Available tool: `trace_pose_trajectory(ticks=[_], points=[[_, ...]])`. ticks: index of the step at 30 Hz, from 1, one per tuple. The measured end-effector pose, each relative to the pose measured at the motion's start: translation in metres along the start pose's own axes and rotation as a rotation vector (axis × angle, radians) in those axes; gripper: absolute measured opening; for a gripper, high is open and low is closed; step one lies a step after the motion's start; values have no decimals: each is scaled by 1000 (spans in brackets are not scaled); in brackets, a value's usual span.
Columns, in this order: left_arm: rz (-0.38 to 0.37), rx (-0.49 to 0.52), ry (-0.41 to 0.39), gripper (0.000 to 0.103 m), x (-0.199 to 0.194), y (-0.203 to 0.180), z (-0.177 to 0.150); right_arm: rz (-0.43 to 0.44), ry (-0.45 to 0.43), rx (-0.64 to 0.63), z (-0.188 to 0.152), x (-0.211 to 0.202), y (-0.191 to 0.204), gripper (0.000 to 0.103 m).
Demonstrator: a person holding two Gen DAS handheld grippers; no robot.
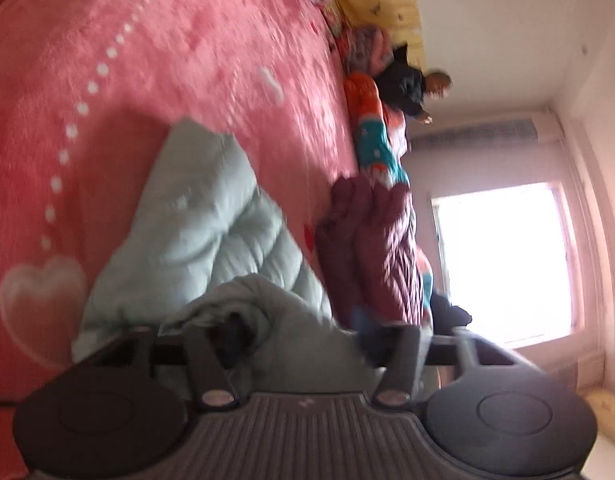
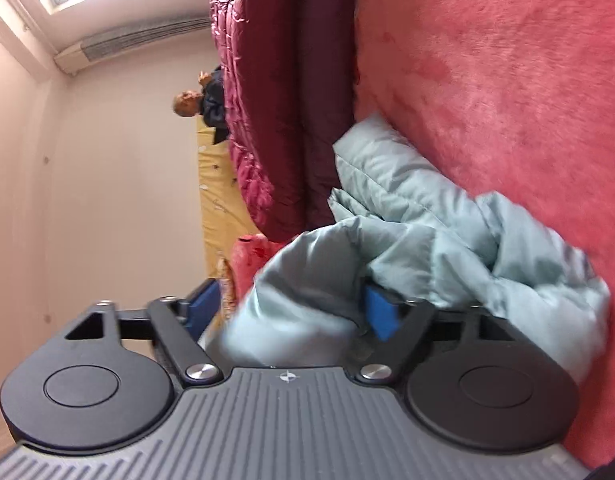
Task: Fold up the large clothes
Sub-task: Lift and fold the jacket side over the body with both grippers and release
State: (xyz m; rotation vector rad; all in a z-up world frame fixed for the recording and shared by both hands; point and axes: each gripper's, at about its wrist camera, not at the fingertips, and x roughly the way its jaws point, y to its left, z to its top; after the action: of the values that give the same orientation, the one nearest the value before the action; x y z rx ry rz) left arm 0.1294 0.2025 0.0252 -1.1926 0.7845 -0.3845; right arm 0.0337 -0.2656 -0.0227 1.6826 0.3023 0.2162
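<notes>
Both views rolled sideways and blurred. Pale blue-green padded jacket (image 1: 195,224) lies crumpled on the pink fleece blanket (image 1: 147,60) covering the bed. Left claw (image 1: 307,340) is released, jaws spread wide; a bunched fold of the jacket sits just ahead of and between the fingers, fabric close to the left-hand finger, but blur hides whether the pads touch it. Most of the jacket spreads away from this claw across the blanket, up and to the left in the left wrist view. Right claw (image 2: 295,312) is also released, jaws wide apart; a puffy lump of the jacket (image 2: 407,240) fills the gap between the blue pads (image 2: 381,312), lying against one pad, with the other pad standing clear of it. No pinch visible on either side. Beyond the jacket, a dark maroon quilted coat (image 2: 275,100) lies on the blanket, close to the jacket's far edge. An orange and teal garment (image 1: 371,136) lies past the coat. A person in dark clothing (image 1: 407,88) is at the far side of the bed, near the bright window (image 1: 503,260).
</notes>
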Motion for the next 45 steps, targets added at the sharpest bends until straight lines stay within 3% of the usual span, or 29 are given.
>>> trace_pose_trajectory(ticks=[4, 10, 13, 17, 23, 28, 31, 42, 44, 45], points=[[-2, 27, -84, 77, -11, -4, 13, 8, 10, -79, 9, 2, 8, 103], [82, 171, -174, 83, -40, -17, 18, 67, 4, -197, 17, -2, 22, 103], [160, 285, -119, 84, -47, -19, 2, 41, -14, -298, 17, -14, 31, 103], [253, 425, 1, 85, -53, -9, -35, -137, -35, -554, 3, -28, 49, 103], [308, 610, 82, 85, -49, 0, -72, -339, 44, -879, -31, -31, 58, 103], [326, 708, 94, 85, -39, 6, -78, -394, 112, -1081, -52, -33, 56, 103], [315, 708, 128, 84, -32, 9, -80, -458, 157, -1139, -54, -29, 48, 103], [323, 754, 135, 82, -16, 11, -84, -519, 242, -1178, -69, -14, 31, 103], [319, 770, 137, 77, -14, 10, -85, -537, 229, -1208, -76, -11, 29, 103], [319, 781, 138, 69, -14, 10, -86, -540, 222, -1213, -78, -10, 29, 103]])
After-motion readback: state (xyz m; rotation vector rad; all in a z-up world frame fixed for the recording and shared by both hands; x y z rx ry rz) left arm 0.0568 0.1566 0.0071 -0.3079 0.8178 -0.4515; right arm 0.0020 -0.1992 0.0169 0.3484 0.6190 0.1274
